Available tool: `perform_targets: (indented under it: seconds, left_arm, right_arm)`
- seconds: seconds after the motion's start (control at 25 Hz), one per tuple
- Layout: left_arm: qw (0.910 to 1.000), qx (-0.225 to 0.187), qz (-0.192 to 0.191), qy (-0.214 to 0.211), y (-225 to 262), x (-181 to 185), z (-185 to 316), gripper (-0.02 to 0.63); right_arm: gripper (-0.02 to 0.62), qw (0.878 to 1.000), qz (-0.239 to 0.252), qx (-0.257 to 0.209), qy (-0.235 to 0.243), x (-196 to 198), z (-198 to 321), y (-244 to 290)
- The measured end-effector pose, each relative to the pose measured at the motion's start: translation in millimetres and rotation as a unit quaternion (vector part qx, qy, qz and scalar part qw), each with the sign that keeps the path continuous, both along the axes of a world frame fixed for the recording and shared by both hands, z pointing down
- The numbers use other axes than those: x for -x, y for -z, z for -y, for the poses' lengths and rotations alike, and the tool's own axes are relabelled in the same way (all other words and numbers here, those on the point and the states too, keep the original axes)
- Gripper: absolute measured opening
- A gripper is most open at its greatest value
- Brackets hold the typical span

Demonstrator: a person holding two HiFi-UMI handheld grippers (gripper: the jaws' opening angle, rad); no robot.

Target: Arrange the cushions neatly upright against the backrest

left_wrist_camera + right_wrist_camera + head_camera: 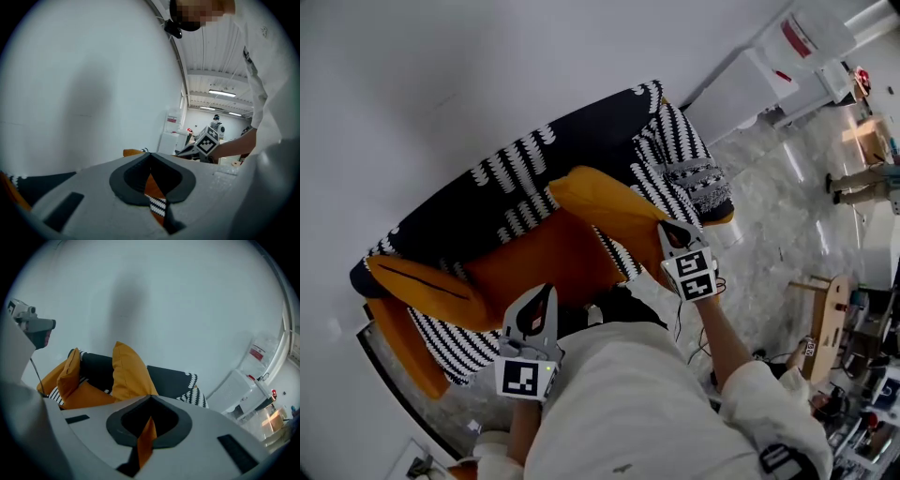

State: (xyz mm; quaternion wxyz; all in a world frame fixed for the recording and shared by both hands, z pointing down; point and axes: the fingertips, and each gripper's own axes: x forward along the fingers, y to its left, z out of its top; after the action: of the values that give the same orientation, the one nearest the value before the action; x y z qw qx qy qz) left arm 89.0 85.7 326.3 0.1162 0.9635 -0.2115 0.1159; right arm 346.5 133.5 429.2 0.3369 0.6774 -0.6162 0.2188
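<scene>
Your right gripper [150, 399] is clamped on the plump orange fabric cushion [600, 202] ahead; your left gripper [150, 157] pinches its striped edge.

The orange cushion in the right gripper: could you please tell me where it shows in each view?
Head view: cushion at centre, corner in the right gripper.
Left gripper view: probably the orange tip left of centre; its jaws pinch orange-and-striped fabric.
Right gripper view: cushion upright, left of centre, pinched below.
Shared landmark: black sofa back.

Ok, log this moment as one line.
left gripper: shut on orange-and-striped fabric | right gripper: shut on orange cushion | orange cushion: upright at backrest | second cushion: tilted, sofa's other end
</scene>
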Motion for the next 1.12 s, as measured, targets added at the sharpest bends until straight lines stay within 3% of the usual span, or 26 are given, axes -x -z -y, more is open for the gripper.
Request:
perform_targets:
  seconds: [0.16, 0.24, 0.52, 0.72, 0.84, 1.0, 1.12]
  left_arm:
    - [0.9971, 0.037, 0.001, -0.066, 2.1, -31.3, -32.6, 0.011]
    - [0.9958, 0.048, 0.004, -0.078, 0.9, -44.5, -37.4, 0.011]
    - [0.9985, 0.036, 0.031, -0.026, -6.3, -108.9, -28.8, 0.011]
    - [0.998, 0.025, 0.05, 0.028, 2.1, -172.7, -29.4, 0.011]
    - [0.996, 0.04, 0.061, 0.052, -4.0, -213.4, -34.9, 0.012]
    - [0.9948, 0.042, 0.081, 0.046, -3.7, -254.4, -43.8, 0.011]
    - [0.9938, 0.046, 0.089, 0.048, -3.3, -271.1, -43.0, 0.011]
  right_arm:
    - [0.009, 0.999, 0.0, -0.009, -0.037, -35.1, -13.4, 3.9]
    - [0.009, 0.999, 0.005, -0.016, -0.046, -50.1, -16.3, 4.6]
    - [0.009, 0.988, 0.132, -0.039, -0.066, -107.1, -21.7, -27.9]
    - [0.009, 0.979, 0.201, -0.031, -0.012, -151.7, -7.6, -63.0]
    - [0.009, 0.979, 0.205, -0.011, 0.01, -190.8, 3.1, -98.2]
    - [0.009, 0.982, 0.183, 0.03, 0.02, -238.6, 11.1, -141.8]
    - [0.009, 0.983, 0.183, 0.029, 0.012, -271.4, 22.1, -149.9]
